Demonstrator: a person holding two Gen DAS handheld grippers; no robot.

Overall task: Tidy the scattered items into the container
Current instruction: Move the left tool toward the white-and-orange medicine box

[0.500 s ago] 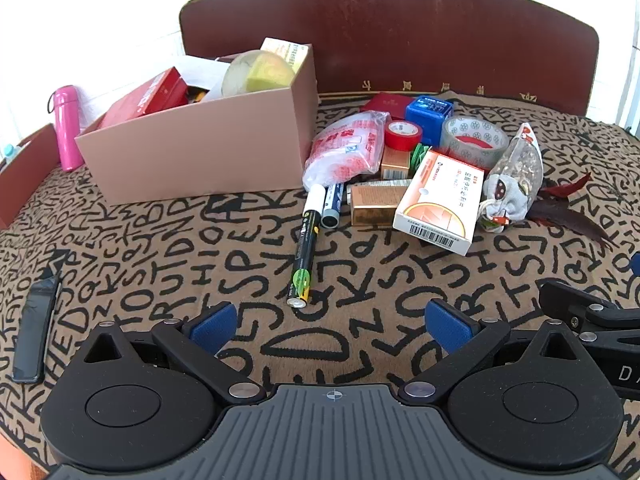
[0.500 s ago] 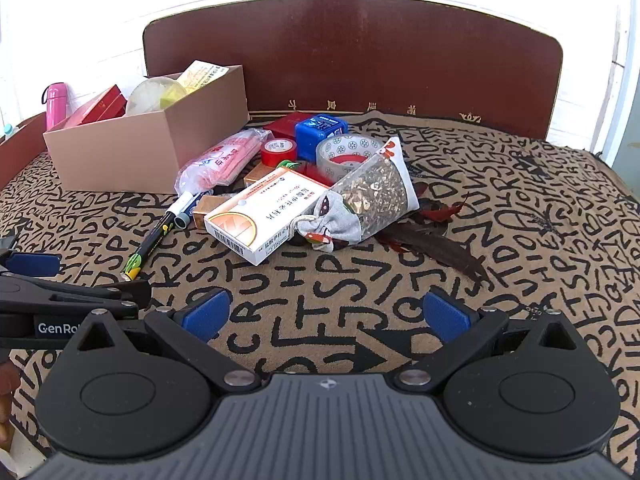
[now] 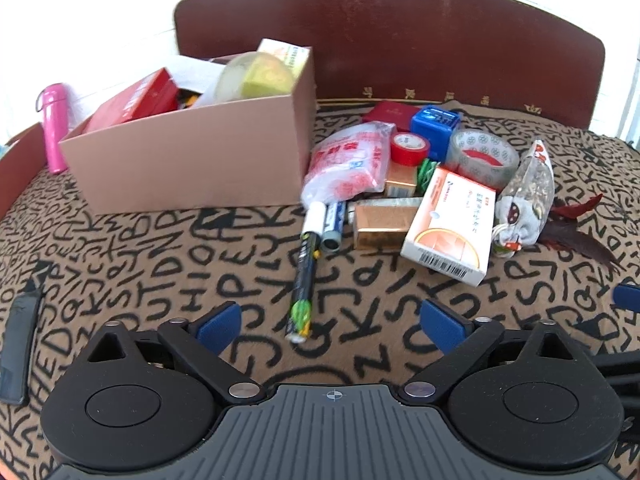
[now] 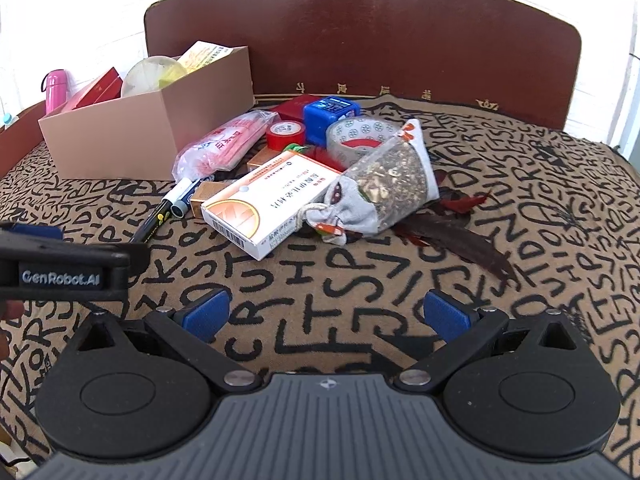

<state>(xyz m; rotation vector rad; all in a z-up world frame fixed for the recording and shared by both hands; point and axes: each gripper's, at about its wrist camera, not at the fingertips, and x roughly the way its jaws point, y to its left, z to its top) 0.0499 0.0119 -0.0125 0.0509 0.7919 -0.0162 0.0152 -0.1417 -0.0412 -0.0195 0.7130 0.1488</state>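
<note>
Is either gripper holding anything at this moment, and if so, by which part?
Nothing is held. The left gripper and right gripper are both open above the cloth, short of the pen and the medicine box.

A brown cloth (image 3: 168,264) printed with black letters covers the surface. A dark red curved board (image 4: 360,36) stands upright along its far edge, with a white wall (image 4: 80,20) behind. A pink bottle (image 3: 54,128) stands upright at the far left. A flat black object (image 3: 20,344) lies on the cloth's left side.
</note>
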